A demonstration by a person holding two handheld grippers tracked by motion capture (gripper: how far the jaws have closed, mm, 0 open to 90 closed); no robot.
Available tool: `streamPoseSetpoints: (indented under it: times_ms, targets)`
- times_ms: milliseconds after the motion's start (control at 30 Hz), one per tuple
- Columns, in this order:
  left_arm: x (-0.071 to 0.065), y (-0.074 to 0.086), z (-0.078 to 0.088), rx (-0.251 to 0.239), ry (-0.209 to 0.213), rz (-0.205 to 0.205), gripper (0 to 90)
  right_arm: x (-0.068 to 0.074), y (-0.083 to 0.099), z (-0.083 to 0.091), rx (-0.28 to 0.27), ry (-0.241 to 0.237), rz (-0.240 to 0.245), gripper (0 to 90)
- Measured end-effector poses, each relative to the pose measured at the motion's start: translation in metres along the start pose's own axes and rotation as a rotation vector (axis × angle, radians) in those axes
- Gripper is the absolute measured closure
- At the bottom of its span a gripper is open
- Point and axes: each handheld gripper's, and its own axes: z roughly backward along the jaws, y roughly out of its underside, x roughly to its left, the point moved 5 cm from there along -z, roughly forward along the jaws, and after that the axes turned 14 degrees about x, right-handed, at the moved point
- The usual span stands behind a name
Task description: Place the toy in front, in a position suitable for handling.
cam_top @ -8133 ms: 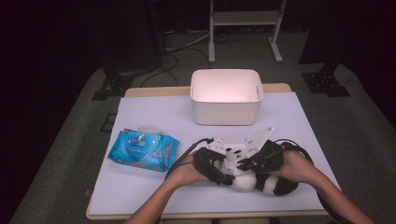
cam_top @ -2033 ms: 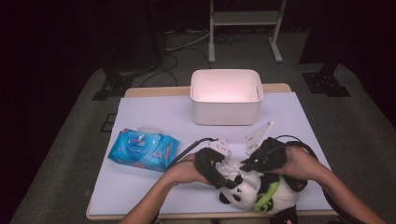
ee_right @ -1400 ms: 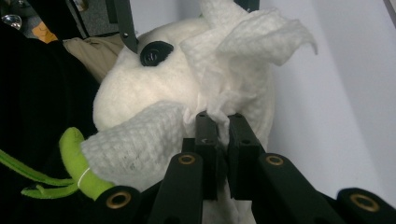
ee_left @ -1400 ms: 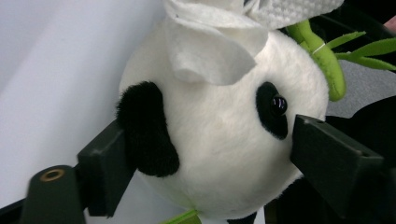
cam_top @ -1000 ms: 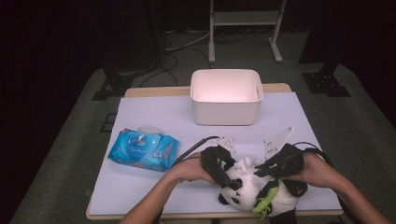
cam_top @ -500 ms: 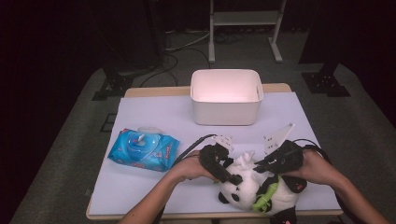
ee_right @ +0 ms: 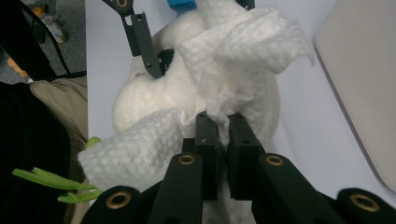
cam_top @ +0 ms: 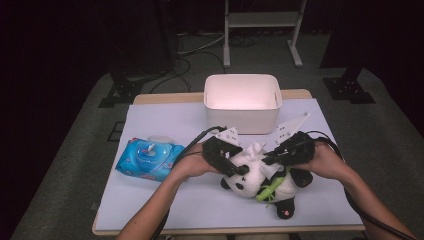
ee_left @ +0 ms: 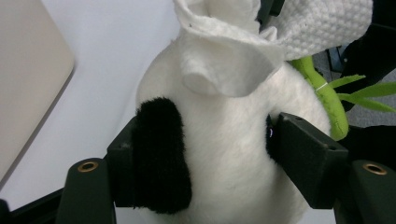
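Wiping the panda toy (cam_top: 252,175) looks to be the job in hand, and it lies near the front edge of the table (cam_top: 165,120), between the two hands. The left gripper (cam_top: 231,162) clasps the toy's head, its jaws having just closed in; in the left gripper view the pads press on either side of the white head, one against a black ear patch (ee_left: 161,154). The right gripper (cam_top: 270,157) is pinched tight on a white wipe (ee_right: 243,56), which drapes over the top of the head. A blue pack of wipes (cam_top: 150,157) sits to the left, well apart, and a white bin (cam_top: 242,102) stands behind.

Risks, as I judge them: the wipe is caught by a small fold only, so a hard stroke could tear it or pull it free of the jaws. The plush is soft and round, so the left hold may slide off the head if the right hand drags sideways. The toy's feet (cam_top: 285,210) are close to the table's front edge; a push toward the person could tip it off. The green bamboo sprig (cam_top: 267,187) could also snag the wipe
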Motion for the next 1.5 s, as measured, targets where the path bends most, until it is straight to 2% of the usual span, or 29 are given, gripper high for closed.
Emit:
streamPoseSetpoints:
  times_ms: [67, 133, 233, 300, 400, 533, 667, 800, 900, 1000, 1200, 1400, 1500]
  targets:
    - [-0.002, 0.008, -0.003, -0.009, 0.005, 0.010, 28.6, 0.003, -0.003, -0.007, 0.011, -0.013, 0.010, 83.7]
    - [-0.008, 0.015, -0.004, -0.011, -0.013, -0.001, 27.8, 0.007, -0.006, -0.012, 0.018, -0.023, 0.026, 83.7]
    - [-0.015, 0.026, -0.006, -0.012, -0.032, 0.008, 27.1, 0.013, -0.013, -0.017, 0.032, -0.037, 0.054, 83.7]
    - [-0.018, 0.032, -0.005, -0.027, -0.031, 0.017, 27.0, 0.016, -0.018, -0.020, 0.040, -0.039, 0.071, 83.7]
    - [-0.021, 0.036, -0.005, -0.053, -0.019, 0.029, 26.8, 0.017, -0.021, -0.019, 0.048, -0.053, 0.079, 83.7]
    - [-0.023, 0.041, -0.003, -0.059, -0.013, 0.022, 26.8, 0.015, -0.014, -0.011, 0.059, -0.043, 0.063, 83.7]
    - [-0.023, 0.040, -0.003, -0.063, -0.008, 0.028, 26.2, 0.007, 0.002, 0.001, 0.044, -0.039, 0.023, 83.7]
    - [-0.022, 0.037, -0.001, -0.074, 0.032, 0.041, 24.0, 0.006, 0.014, 0.004, 0.038, -0.040, 0.002, 83.7]
    - [-0.021, 0.035, 0.002, -0.063, 0.048, 0.080, 19.5, 0.010, 0.017, 0.001, 0.035, -0.049, -0.001, 83.7]
    - [-0.021, 0.034, 0.002, -0.032, 0.055, 0.106, 14.3, 0.015, 0.017, -0.003, 0.028, -0.058, -0.004, 83.7]
    - [-0.023, 0.027, -0.002, -0.010, 0.080, 0.109, 9.2, 0.024, 0.018, -0.007, 0.029, -0.053, 0.006, 84.0]
    - [-0.025, 0.021, -0.015, 0.043, 0.089, 0.088, 4.3, 0.033, 0.018, -0.008, 0.023, -0.064, 0.012, 84.1]
    - [-0.024, 0.019, -0.021, 0.028, 0.101, 0.097, 2.9, 0.033, 0.019, -0.008, 0.018, -0.062, 0.010, 84.1]
